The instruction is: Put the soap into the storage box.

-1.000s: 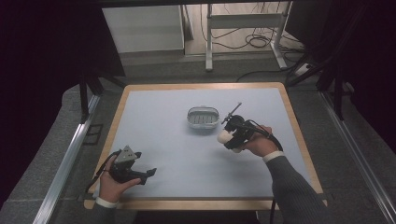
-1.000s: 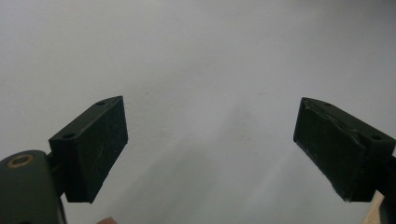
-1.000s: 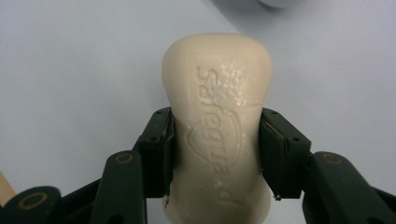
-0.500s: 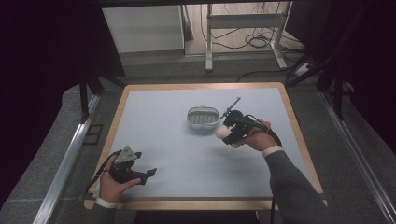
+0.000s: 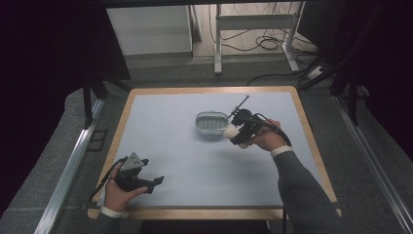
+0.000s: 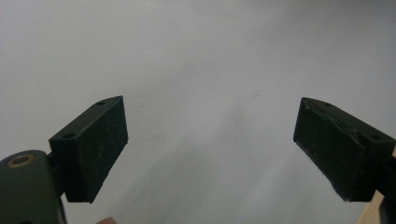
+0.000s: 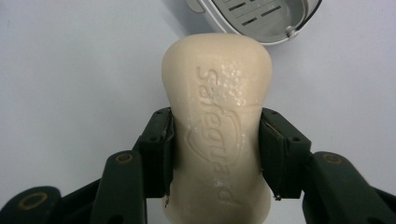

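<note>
Cream-coloured soap, a bar with lettering pressed into its face, is pinched across its narrow waist by the right tool. Both jaws press flat on the bar's long sides, a grip that suits something slick, since the waist keeps it from sliding forward. The free end of the bar points at the soap dish, a small oval tray with drain slots in its floor, and sits just beside its near rim. Seen from the high view, the right tool hangs right next to the soap dish, near the middle of the pale worktop. Whether the bar is clear of the worktop cannot be told. My guess is that the bar is meant for the dish, because it is lined up toward it.

At the near left corner the left tool rests low in the hand, well apart from the dish. Its jaws are spread wide with nothing between them, probably just waiting.
</note>
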`<state>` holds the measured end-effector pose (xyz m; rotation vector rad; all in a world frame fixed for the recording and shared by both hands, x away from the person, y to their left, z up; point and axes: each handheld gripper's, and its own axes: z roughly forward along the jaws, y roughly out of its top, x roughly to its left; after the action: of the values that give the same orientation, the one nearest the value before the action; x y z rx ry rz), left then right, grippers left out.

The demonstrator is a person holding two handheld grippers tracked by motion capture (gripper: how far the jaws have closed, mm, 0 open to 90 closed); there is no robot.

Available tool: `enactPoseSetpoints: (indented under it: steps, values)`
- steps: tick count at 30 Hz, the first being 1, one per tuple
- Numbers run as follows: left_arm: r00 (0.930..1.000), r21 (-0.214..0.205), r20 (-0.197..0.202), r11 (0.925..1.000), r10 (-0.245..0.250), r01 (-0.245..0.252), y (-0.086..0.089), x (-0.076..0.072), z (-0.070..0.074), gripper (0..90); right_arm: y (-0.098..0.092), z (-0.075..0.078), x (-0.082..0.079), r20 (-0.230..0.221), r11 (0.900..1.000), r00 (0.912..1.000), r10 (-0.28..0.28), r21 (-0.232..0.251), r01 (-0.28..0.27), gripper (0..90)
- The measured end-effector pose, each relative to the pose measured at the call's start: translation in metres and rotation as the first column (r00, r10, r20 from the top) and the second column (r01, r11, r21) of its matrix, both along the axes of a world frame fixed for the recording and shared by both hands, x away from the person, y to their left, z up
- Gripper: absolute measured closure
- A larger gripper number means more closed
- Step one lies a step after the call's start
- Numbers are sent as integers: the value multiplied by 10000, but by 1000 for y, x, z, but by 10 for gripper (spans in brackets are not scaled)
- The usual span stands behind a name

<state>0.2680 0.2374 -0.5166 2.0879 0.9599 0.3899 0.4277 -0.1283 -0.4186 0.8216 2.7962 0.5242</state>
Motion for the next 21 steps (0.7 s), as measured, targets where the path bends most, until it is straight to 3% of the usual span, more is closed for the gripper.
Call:
enactPoseSetpoints:
  steps: [21]
  values:
    - [10000,-16,-26,10000,-50,50,-1,0,-1,105,12,4,25,-26,9999,9999,-111,-62,111,496]
